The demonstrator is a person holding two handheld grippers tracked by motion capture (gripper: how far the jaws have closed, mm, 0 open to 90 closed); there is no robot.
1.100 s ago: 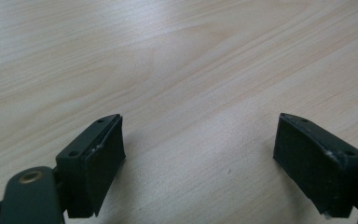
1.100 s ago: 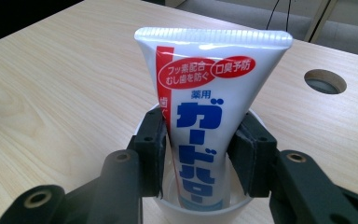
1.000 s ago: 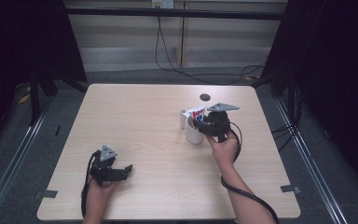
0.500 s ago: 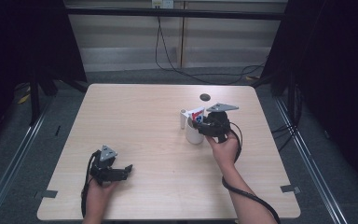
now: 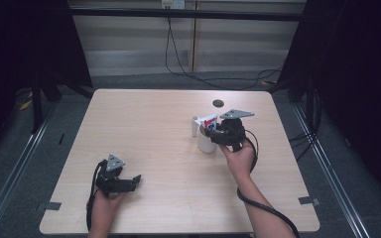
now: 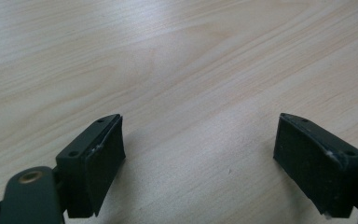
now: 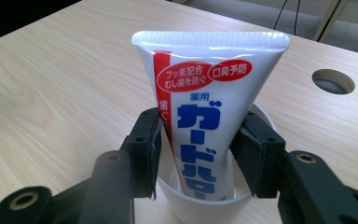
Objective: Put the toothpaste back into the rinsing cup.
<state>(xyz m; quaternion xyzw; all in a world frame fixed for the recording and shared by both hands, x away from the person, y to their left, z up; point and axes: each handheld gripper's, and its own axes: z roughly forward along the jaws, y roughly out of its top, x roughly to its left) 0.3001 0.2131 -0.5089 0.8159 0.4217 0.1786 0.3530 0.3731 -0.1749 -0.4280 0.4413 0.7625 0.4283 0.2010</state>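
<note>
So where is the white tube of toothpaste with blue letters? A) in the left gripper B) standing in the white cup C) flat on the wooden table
B: the right gripper clamps the white toothpaste tube with its lower end inside the white cup.

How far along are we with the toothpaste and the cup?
Done: the toothpaste tube stands with its lower end inside the white cup. In hand: the right gripper is shut on the tube. Left: let go and pull away. The left gripper sits open over bare table.
</note>
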